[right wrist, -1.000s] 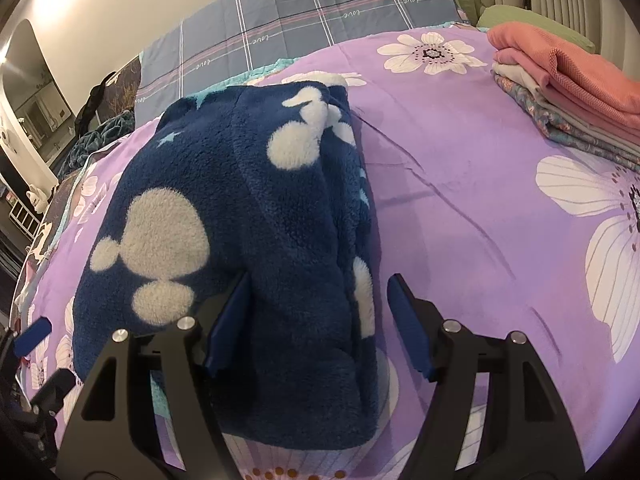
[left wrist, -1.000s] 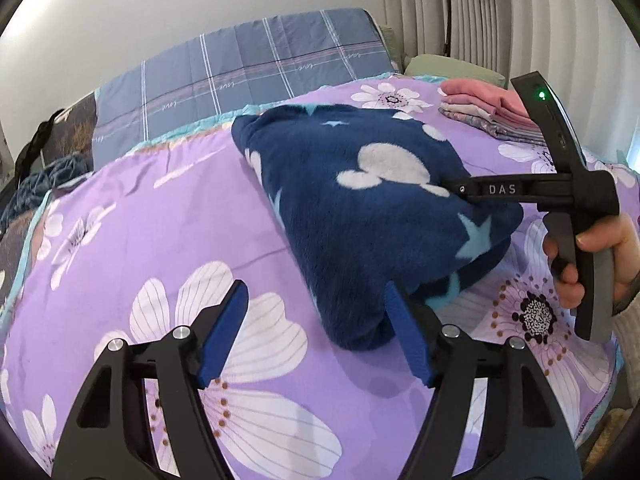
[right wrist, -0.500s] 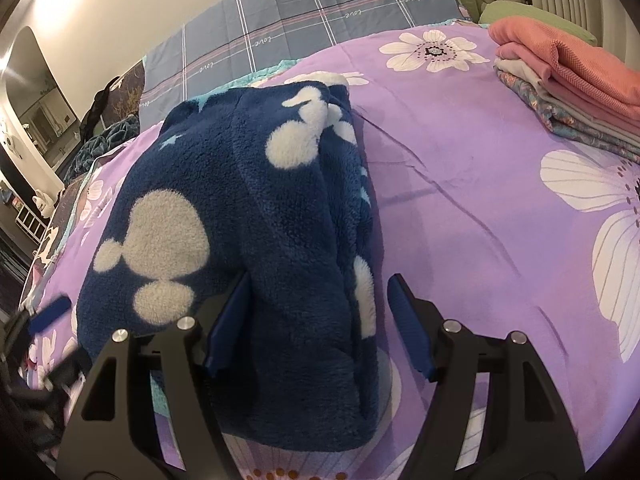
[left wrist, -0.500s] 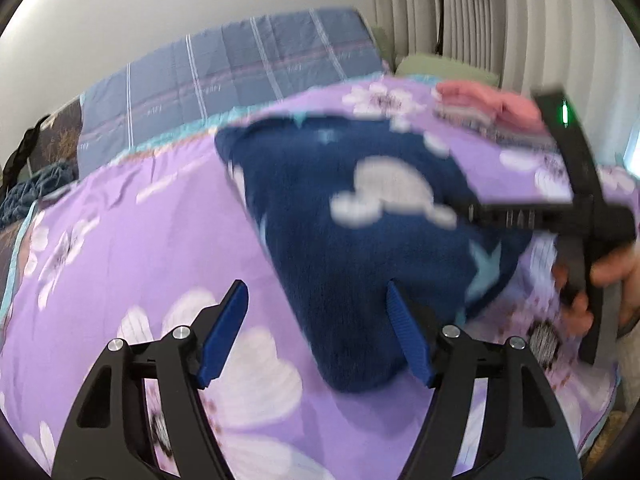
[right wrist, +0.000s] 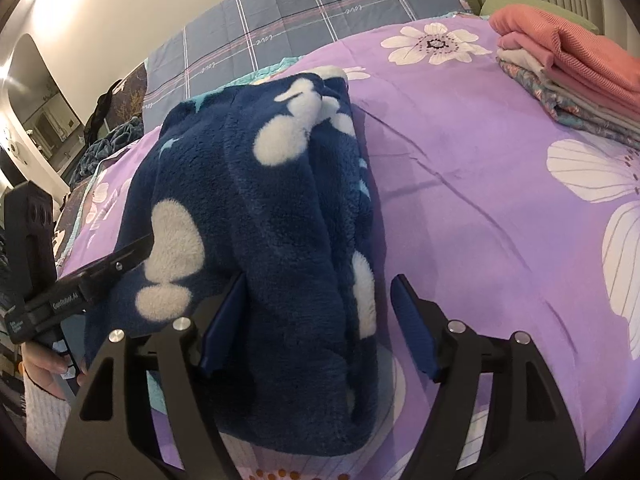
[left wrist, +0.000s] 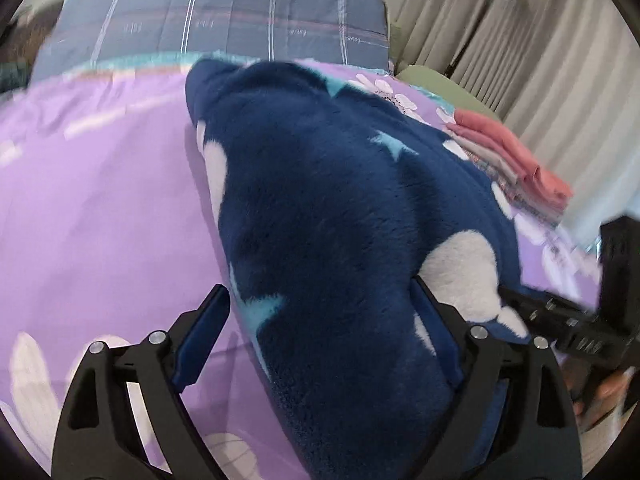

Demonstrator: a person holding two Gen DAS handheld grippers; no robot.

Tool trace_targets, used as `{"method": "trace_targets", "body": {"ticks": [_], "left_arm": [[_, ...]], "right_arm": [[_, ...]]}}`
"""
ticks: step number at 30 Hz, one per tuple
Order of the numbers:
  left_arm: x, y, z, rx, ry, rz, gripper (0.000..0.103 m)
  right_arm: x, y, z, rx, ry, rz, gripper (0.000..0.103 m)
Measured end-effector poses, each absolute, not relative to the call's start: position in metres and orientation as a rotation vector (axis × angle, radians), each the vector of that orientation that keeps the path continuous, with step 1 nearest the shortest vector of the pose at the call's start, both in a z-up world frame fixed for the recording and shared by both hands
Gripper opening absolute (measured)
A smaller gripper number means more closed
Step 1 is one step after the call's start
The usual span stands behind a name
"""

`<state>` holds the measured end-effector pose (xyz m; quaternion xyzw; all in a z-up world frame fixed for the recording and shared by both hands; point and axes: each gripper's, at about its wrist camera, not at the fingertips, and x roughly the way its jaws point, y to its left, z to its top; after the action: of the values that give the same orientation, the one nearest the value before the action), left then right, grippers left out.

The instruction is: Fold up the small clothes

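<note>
Fleece (left wrist: 340, 208) is lying folded on the bed (left wrist: 100, 200), long axis running away from me. I'm widening both grippers: left fingers (left wrist: 200, 332) straddling its near left corner, right gripper (right wrist: 316, 320) straddling the right edge, neither pinching.

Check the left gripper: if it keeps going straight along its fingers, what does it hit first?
Most likely the folded navy fleece garment. The left gripper is open, its jaws just having widened, and the fleece's near edge already sits between its fingers, so contact should come almost at once; exact depth is unclear.
</note>
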<state>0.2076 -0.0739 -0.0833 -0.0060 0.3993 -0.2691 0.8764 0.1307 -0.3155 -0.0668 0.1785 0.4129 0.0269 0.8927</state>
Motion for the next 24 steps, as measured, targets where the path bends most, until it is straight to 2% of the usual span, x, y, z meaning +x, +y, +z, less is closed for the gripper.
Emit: {"method": "trace_targets", "body": {"ticks": [7,12,16,19,24], "left_arm": [[0.196,-0.086,-0.074,0.116,0.753,-0.487,0.090],[0.197,-0.082,-0.075,0.100,0.765,-0.496,0.090],[0.196,-0.082,-0.073,0.105,0.763,-0.483,0.090],[0.195,-0.082,-0.073,0.100,0.766,-0.476,0.090],[0.195,-0.082,-0.073,0.086,0.766,-0.474,0.090]], "right_arm": [[0.081,-0.326,-0.045,0.468,0.840,0.032,0.073],[0.050,-0.327,-0.062,0.685,0.905,0.117,0.073],[0.060,-0.319,-0.081,0.821,0.967,0.151,0.079],[0.067,-0.326,-0.093,0.972,0.934,0.087,0.089],[0.074,-0.328,-0.100,1.107,0.866,0.029,0.097]]}}
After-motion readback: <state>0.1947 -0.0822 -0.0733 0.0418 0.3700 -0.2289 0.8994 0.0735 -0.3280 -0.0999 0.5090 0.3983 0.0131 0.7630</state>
